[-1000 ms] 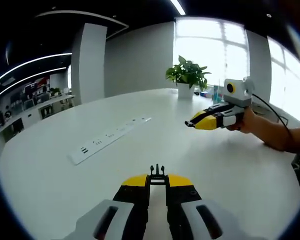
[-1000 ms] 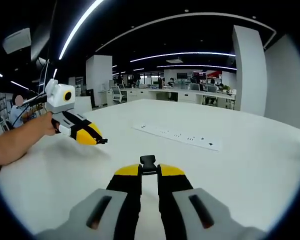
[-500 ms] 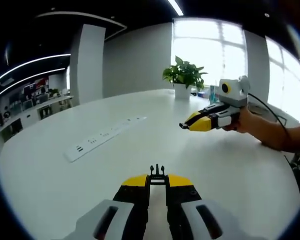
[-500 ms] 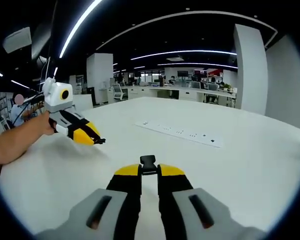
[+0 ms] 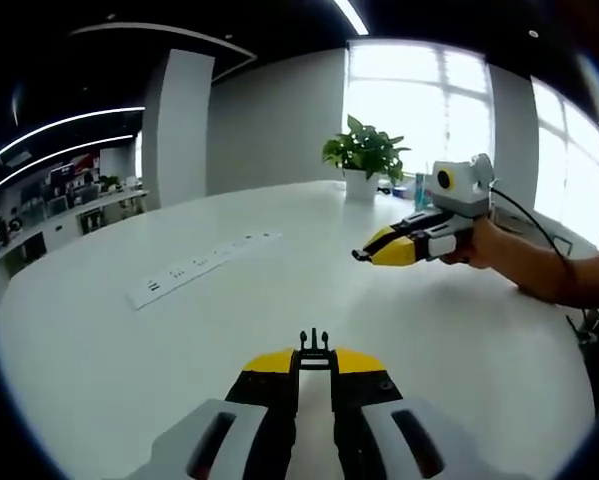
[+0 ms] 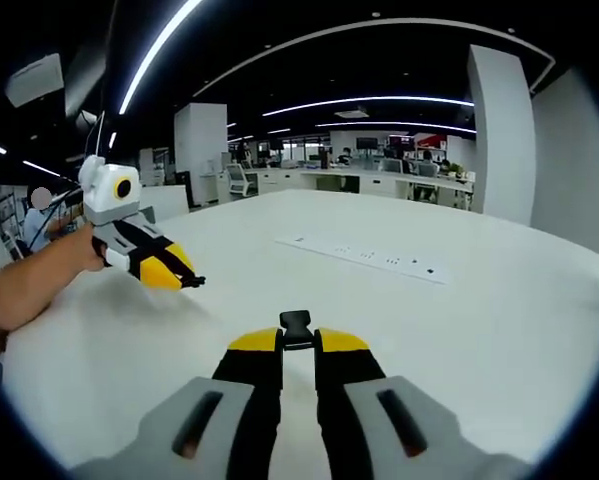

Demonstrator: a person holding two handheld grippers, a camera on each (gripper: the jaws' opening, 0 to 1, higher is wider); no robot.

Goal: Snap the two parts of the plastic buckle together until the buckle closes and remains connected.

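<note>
My left gripper (image 5: 314, 362) is shut on the pronged black buckle half (image 5: 314, 343), whose prongs stick out past the yellow fingertips. The right gripper (image 5: 363, 254) enters that view from the right, held in a hand above the white table (image 5: 179, 350), with a small dark piece at its tip. In the right gripper view, my right gripper (image 6: 297, 345) is shut on the socket buckle half (image 6: 296, 322). The left gripper (image 6: 191, 282) shows at the left there, pointing toward the middle. The two halves are well apart.
A long white power strip (image 5: 201, 268) (image 6: 371, 257) lies flat on the table beyond the grippers. A potted plant (image 5: 364, 153) stands at the far edge by bright windows. A person's forearm (image 5: 544, 270) (image 6: 24, 285) reaches in behind each opposite gripper.
In the left gripper view the right gripper has drifted left and slightly lower. Both views have swung a little, shifting the power strip. Both grips are unchanged.
</note>
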